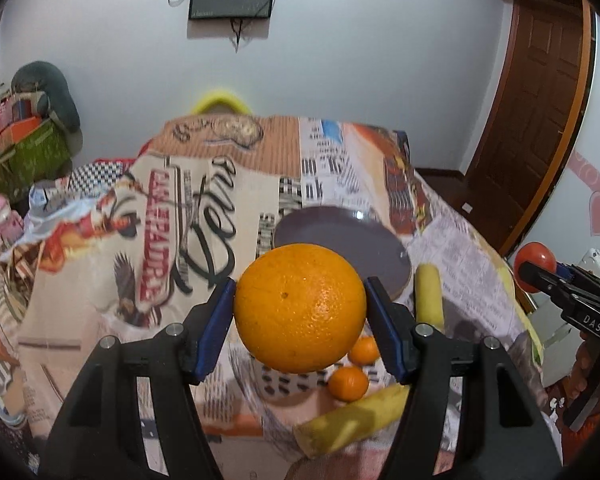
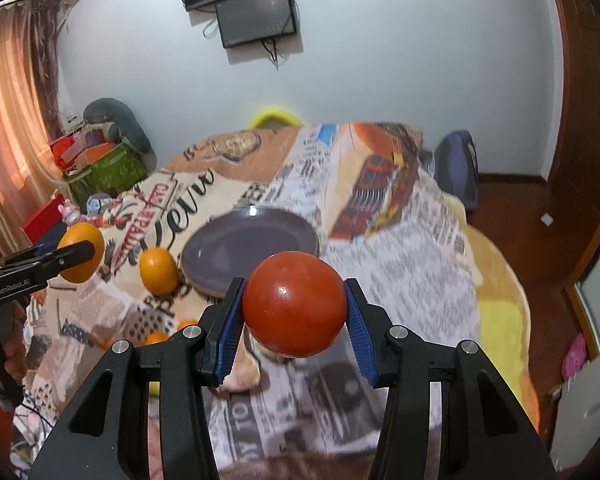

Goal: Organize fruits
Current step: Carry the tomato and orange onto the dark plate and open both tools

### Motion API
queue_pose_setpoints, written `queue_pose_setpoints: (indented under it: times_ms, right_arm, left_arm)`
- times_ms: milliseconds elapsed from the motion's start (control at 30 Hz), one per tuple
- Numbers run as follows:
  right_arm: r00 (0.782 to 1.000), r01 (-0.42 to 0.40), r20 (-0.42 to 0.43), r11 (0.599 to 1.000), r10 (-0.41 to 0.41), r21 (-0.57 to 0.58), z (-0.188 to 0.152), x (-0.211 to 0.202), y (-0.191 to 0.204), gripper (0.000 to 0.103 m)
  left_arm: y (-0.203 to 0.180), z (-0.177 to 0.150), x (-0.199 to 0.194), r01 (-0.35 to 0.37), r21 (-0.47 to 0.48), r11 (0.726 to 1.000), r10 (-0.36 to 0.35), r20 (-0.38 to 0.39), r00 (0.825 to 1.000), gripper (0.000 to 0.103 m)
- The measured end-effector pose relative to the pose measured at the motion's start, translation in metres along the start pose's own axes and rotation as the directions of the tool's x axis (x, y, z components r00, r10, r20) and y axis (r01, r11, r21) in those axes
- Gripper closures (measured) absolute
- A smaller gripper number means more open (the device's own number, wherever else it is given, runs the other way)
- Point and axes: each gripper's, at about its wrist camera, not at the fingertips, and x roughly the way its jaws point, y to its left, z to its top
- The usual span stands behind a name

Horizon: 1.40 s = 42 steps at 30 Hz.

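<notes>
Both hands are loaded! The left gripper [image 1: 300, 312] has its jaws clamped on a big orange [image 1: 300, 312], blue pads pressing its two sides at the widest part, so the round fruit sits centred and shouldn't roll out. The right gripper [image 2: 295, 304] has its jaws squeezed on a red tomato [image 2: 295, 304], again pinched across the middle. Each fruit hangs clear above the patterned cloth [image 1: 204, 216] that covers the worktop.

Straight ahead of both sets of jaws lies the purple plate [image 1: 340, 236], and it looks bare: nothing on it that I can see, though the held fruit hides its near edge. That reads as the likely landing spot, which would explain why both fruits are carried pointing toward it.

Below and just behind the left jaws, two small mandarins [image 1: 348, 383] sit on the cloth close together, with a banana [image 1: 352, 420] lying beside them and a pale yellow fruit [image 1: 429, 296] to the right of the jaws, near the plate's rim. From the right wrist view, another orange [image 2: 158, 270] rests left of the jaws, touching or just beside the plate's edge; I can't tell which.

So plenty of fruit is loose, none plated yet.
</notes>
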Motion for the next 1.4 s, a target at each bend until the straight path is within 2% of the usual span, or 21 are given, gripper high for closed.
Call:
queue_pose_setpoints:
  times_ms: [233, 433, 667, 833, 1100, 1400]
  right_arm:
    - [0.998, 0.011, 0.057, 0.997, -0.006, -0.072, 0.025, 0.009, 0.008, 0.058]
    - [0.998, 0.013, 0.066, 0.996, -0.007, -0.090, 0.040, 0.030, 0.011, 0.058]
    - [0.998, 0.007, 0.063, 0.996, -0.001, -0.089, 0.057, 0.061, 0.012, 0.058]
    - [0.998, 0.003, 0.062, 0.995, 0.003, -0.099, 0.066, 0.085, 0.012, 0.058]
    - [1.000, -0.003, 0.020, 0.993, 0.005, -0.116, 0.074, 0.123, 0.011, 0.058]
    - [0.994, -0.015, -0.108, 0.989, -0.001, -0.146, 0.063, 0.172, 0.009, 0.058]
  left_arm:
    - [-0.004, 0.028, 0.004, -0.007, 0.005, 1.000, 0.006, 0.049, 0.999, 0.039]
    - [-0.012, 0.052, 0.013, -0.004, 0.024, 1.000, 0.002, 0.089, 0.996, 0.039]
    - [-0.019, 0.071, 0.042, 0.010, 0.030, 1.000, -0.012, 0.068, 0.998, 0.039]
    - [-0.021, 0.076, 0.074, -0.001, 0.044, 0.999, 0.000, 0.032, 1.000, 0.039]
    - [-0.012, 0.076, 0.137, -0.023, 0.041, 0.999, 0.026, -0.080, 0.996, 0.039]
    - [-0.009, 0.071, 0.188, -0.020, 0.047, 0.999, 0.029, -0.197, 0.980, 0.039]
